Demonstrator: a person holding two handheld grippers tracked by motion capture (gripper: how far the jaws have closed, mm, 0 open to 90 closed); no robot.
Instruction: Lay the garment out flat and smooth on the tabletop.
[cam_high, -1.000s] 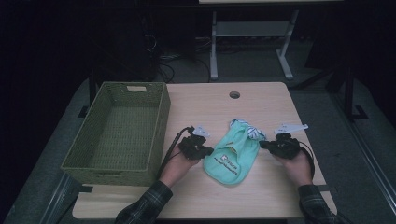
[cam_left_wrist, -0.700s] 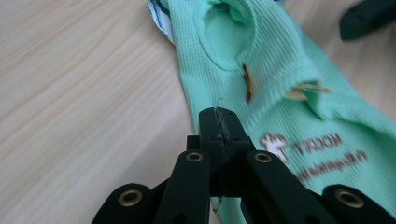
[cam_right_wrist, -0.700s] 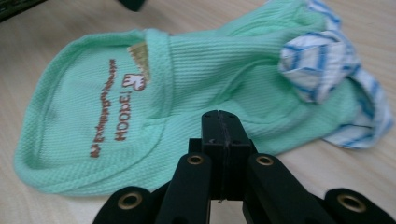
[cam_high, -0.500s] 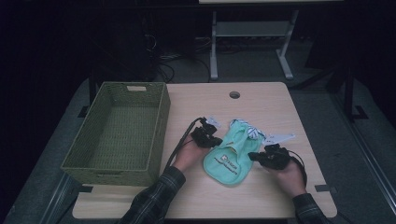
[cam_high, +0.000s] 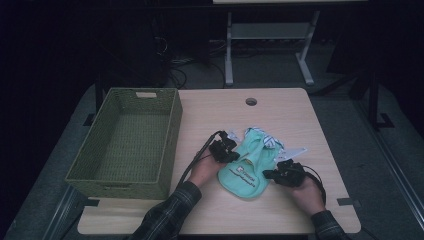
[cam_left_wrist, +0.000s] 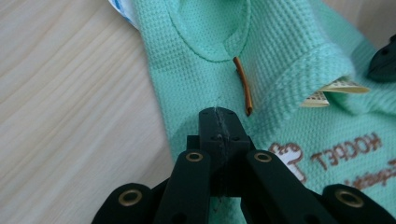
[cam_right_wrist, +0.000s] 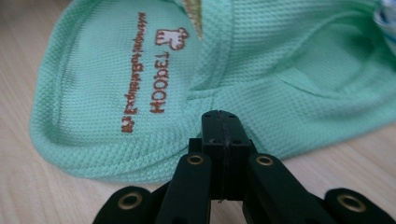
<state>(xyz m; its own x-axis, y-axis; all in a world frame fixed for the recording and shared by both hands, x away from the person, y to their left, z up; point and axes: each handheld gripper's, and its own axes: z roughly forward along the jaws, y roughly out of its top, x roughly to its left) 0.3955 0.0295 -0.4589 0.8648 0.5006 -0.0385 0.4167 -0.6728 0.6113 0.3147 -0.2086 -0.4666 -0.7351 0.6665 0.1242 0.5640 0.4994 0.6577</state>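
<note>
Mint-green garment (cam_high: 248, 167) sits flat on the tabletop (cam_high: 280, 112) between the two grippers, and compared with half a second ago it looks about the same shape, with the left gripper (cam_high: 231, 154) at much the same spot on its left edge. The right gripper (cam_high: 267, 174) has come in a bit, now right at the garment's lower right edge instead of just off it.

Tabletop is light wood with a round cable hole (cam_high: 251, 101) far ahead of both grippers. The green woven basket (cam_high: 172, 130) stands well off to the left gripper's outer side. The room around is dark, with a metal stand (cam_high: 270, 42) on the floor beyond.

Up close, the left gripper view has the jaws pressed together over the fabric by the neckline, but I can't tell if they're actually pinching cloth. It also catches a thin brown cord (cam_left_wrist: 243, 85) and a paper tag (cam_left_wrist: 329, 91). The right gripper view shows its jaws pressed together too, right at a fold near the brown "HOODEL" lettering (cam_right_wrist: 159, 77), which the high view only shows as a blur.
</note>
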